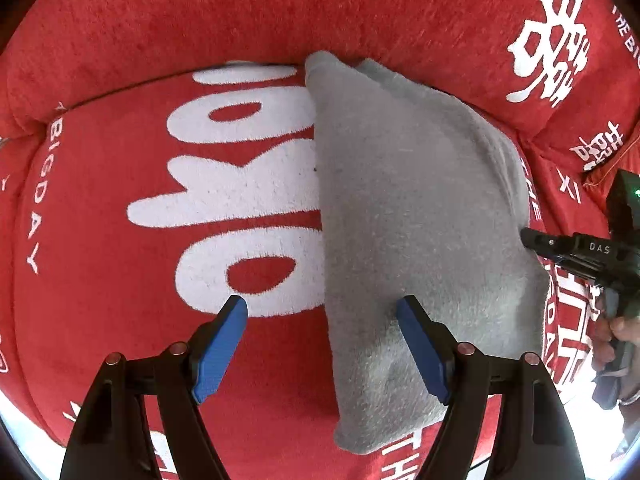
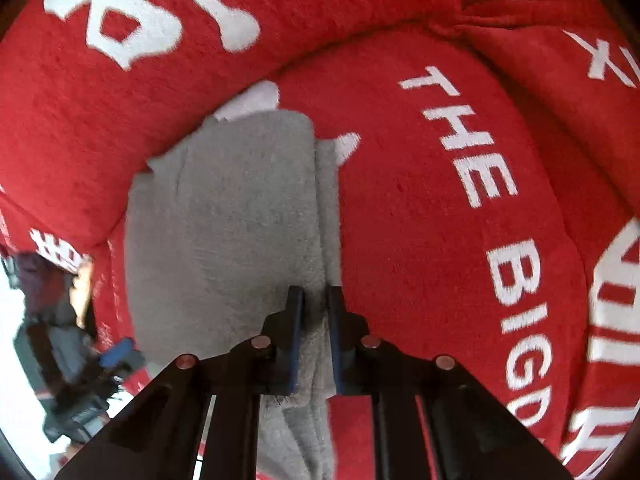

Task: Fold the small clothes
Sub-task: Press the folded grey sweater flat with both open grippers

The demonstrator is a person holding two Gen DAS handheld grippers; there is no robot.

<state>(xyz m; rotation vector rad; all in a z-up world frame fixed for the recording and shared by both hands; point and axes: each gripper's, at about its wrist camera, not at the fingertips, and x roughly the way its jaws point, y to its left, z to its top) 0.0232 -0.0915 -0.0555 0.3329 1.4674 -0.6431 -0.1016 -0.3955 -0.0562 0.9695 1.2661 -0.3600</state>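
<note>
Underneath everything, a red plush cushion (image 1: 120, 240) with a raised padded rim is seen, filling both views; a bright white area is glimpsed beyond its edge, too washed out to be identified. Large white letters and Chinese characters (image 1: 548, 40) are printed on the red pile, and "THE BIG DAY" can be read along the curve of the seat in the right wrist view. "DAS" is marked in white on the black body of the right gripper (image 1: 532, 240), as seen from the left wrist.

A grey fleecy garment (image 1: 412, 208) is laid on the cushion seat, folded lengthwise, its far end against the rim. The left gripper (image 1: 324, 308) is held above it, blue-padded fingers (image 1: 220, 348) spread wide, nothing gripped. The fingers of the right gripper are drawn close, pinching the grey garment's near edge (image 2: 316, 344) between them.
</note>
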